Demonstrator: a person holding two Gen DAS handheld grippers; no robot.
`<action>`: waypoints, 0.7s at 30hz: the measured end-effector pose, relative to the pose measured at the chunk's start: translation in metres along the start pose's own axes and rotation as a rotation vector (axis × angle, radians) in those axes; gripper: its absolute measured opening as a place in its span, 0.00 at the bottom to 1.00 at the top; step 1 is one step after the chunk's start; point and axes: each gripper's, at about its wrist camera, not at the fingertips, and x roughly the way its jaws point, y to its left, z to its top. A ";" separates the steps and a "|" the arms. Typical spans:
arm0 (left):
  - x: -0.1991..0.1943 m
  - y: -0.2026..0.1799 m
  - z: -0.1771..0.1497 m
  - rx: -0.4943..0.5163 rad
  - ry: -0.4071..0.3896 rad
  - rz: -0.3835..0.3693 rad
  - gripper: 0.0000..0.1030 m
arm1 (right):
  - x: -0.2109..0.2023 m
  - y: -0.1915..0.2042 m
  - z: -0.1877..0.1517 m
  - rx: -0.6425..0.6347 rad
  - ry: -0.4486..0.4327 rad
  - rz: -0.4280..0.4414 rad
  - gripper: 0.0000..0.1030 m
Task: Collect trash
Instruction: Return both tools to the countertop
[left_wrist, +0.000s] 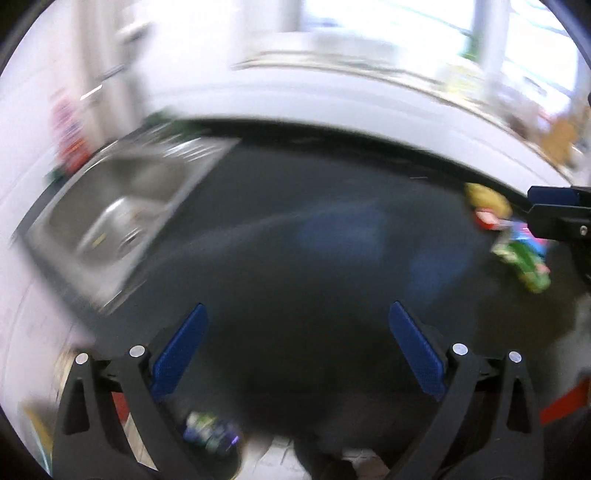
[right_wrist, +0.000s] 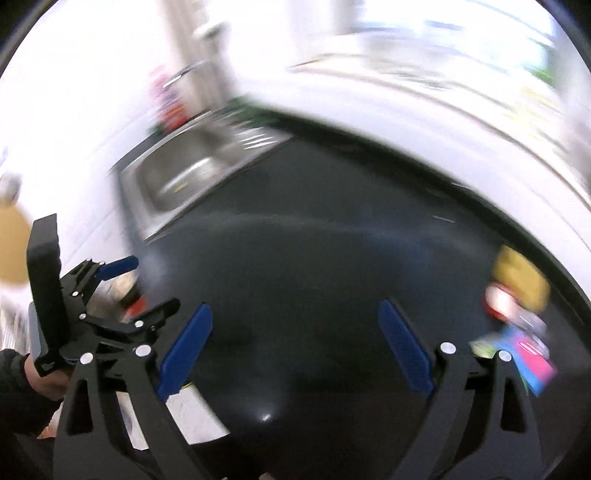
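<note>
Remaining on dark surface (right_wrist: 314, 277): cluster of wrappers (right_wrist: 517, 310), right of right gripper (right_wrist: 295, 343), far right of left gripper (left_wrist: 299, 354); both jaws wide, empty; judgement: collection unfinished, this trash not yet picked; blur hides anything finer.

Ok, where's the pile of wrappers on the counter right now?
The wrappers lie at the right end of the dark counter, near the wall, far from the sink; both views show them on the right.

Sink (left_wrist: 122, 206) at the counter's (left_wrist: 295, 258) left, wrappers (left_wrist: 517, 254) on it far right, near the wall (left_wrist: 332, 103)
</note>
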 end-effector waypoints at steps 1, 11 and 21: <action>0.006 -0.023 0.012 0.030 -0.002 -0.048 0.93 | -0.012 -0.024 -0.005 0.046 -0.016 -0.029 0.86; 0.038 -0.205 0.056 0.266 0.028 -0.291 0.93 | -0.107 -0.201 -0.103 0.373 -0.083 -0.240 0.87; 0.064 -0.257 0.066 0.365 0.068 -0.295 0.93 | -0.099 -0.242 -0.128 0.413 -0.063 -0.189 0.87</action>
